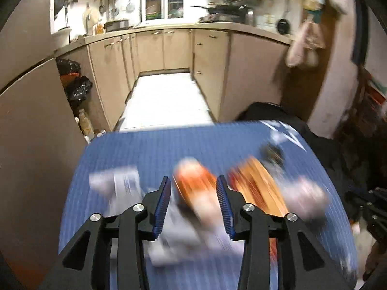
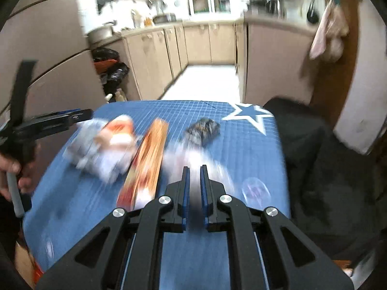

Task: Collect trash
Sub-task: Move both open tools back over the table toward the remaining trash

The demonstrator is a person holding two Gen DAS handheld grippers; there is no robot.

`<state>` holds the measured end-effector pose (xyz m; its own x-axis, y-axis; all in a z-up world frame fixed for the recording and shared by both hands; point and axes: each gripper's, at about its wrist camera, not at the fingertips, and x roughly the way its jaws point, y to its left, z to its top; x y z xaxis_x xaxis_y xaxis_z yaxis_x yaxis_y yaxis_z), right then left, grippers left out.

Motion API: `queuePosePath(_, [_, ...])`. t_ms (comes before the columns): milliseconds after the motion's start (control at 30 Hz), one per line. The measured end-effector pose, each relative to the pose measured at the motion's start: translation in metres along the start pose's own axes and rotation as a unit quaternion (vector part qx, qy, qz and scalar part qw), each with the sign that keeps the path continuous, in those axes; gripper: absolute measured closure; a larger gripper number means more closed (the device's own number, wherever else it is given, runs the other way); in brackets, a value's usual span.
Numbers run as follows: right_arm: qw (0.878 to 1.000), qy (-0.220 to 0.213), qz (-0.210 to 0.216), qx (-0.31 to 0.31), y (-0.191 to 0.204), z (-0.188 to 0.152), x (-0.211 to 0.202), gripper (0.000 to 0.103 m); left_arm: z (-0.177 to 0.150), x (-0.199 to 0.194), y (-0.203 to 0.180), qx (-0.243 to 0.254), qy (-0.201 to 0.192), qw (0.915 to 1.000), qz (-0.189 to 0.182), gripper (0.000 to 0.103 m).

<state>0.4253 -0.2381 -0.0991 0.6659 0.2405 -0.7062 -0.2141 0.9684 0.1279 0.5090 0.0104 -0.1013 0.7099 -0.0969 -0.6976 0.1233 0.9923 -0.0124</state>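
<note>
A blue grid mat (image 2: 241, 145) with a white star carries the trash, all smeared by motion blur. On it lie an orange and white wrapper (image 2: 118, 133), a long orange packet (image 2: 147, 162), a dark crumpled lump (image 2: 203, 128), crumpled white paper (image 2: 92, 154) and a round clear piece (image 2: 256, 189). My left gripper (image 1: 193, 183) hovers open over the orange and white wrapper (image 1: 196, 193), its pads clear of it. The long orange packet (image 1: 256, 186) lies just right of it. My right gripper (image 2: 194, 169) is shut above a white blur, with nothing seen in its narrow gap.
Beige kitchen cabinets (image 1: 169, 50) line a white floor aisle (image 1: 167, 101) beyond the mat. Black bin bags (image 1: 77, 89) sit at the left. A dark padded seat (image 2: 314, 157) stands right of the mat. A hand (image 2: 14, 169) holds the left gripper's handle.
</note>
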Motion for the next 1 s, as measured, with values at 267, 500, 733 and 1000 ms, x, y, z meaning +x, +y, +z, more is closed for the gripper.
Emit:
queuePosePath(267, [0.994, 0.110, -0.025, 0.001, -0.002, 0.087, 0.154, 0.095, 0.047, 0.143, 0.028, 0.011, 0.119, 0.9928, 0.005, 0.049])
queuePosePath(500, [0.989, 0.150, 0.011, -0.009, 0.009, 0.078, 0.154, 0.093, 0.012, 0.141, 0.018, 0.047, 0.144, 0.9881, -0.028, 0.048])
queuePosePath(733, [0.976, 0.171, 0.106, -0.083, 0.038, -0.018, 0.050, 0.093, -0.080, 0.035, -0.007, 0.089, 0.132, 0.9807, -0.113, 0.048])
queuePosePath(1000, [0.994, 0.026, 0.102, -0.042, 0.016, -0.121, -0.113, 0.041, -0.155, -0.133, 0.043, 0.039, -0.014, 0.9960, -0.079, 0.025])
